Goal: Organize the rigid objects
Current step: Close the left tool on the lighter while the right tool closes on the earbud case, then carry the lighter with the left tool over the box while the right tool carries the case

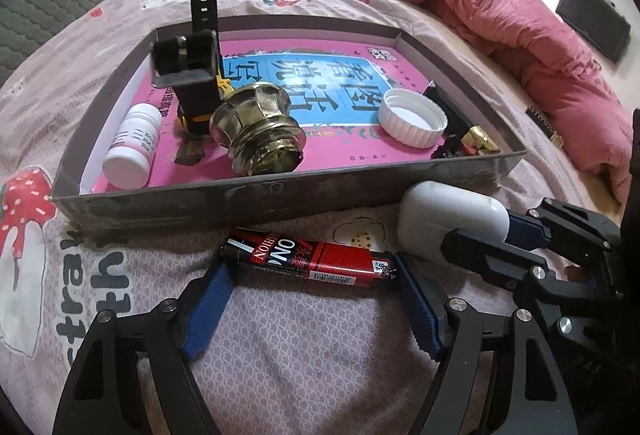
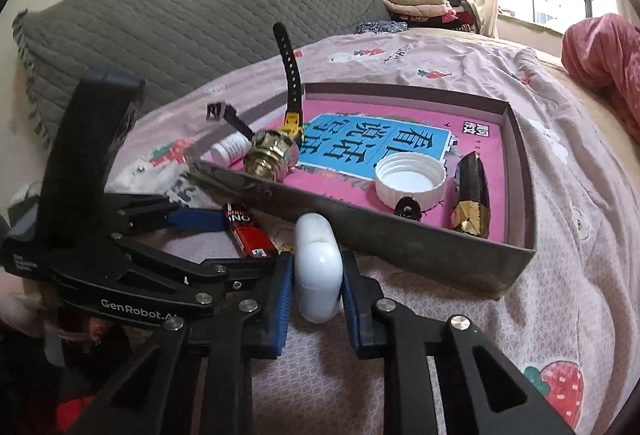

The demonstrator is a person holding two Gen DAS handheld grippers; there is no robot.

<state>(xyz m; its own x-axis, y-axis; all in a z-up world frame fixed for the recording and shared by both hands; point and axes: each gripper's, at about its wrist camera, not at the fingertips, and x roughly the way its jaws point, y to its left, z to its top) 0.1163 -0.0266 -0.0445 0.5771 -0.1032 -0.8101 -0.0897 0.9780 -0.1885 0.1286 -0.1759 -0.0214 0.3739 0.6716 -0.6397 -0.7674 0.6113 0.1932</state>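
Note:
A white earbud case point(image 2: 318, 275) lies on the bed sheet just in front of the grey box point(image 2: 400, 235). My right gripper point(image 2: 318, 257) is shut on its sides. In the left wrist view the case point(image 1: 448, 219) sits at the right, with the right gripper point(image 1: 500, 235) behind it. A red and black lighter point(image 1: 312, 259) lies crosswise on the sheet between the tips of my left gripper point(image 1: 312, 271). Its jaws stand wide, and I cannot tell whether the pads touch the lighter's ends. The lighter point(image 2: 250, 237) also shows in the right wrist view.
The box point(image 1: 240, 201) holds a pink book, white pill bottle point(image 1: 132, 147), brass knob point(image 1: 260, 131), black-strapped watch point(image 1: 200, 47), white cap point(image 1: 414, 117) and black-and-gold piece point(image 2: 472, 195). A crumpled pink quilt point(image 1: 520, 35) lies at the right, a grey headboard point(image 2: 180, 19) behind.

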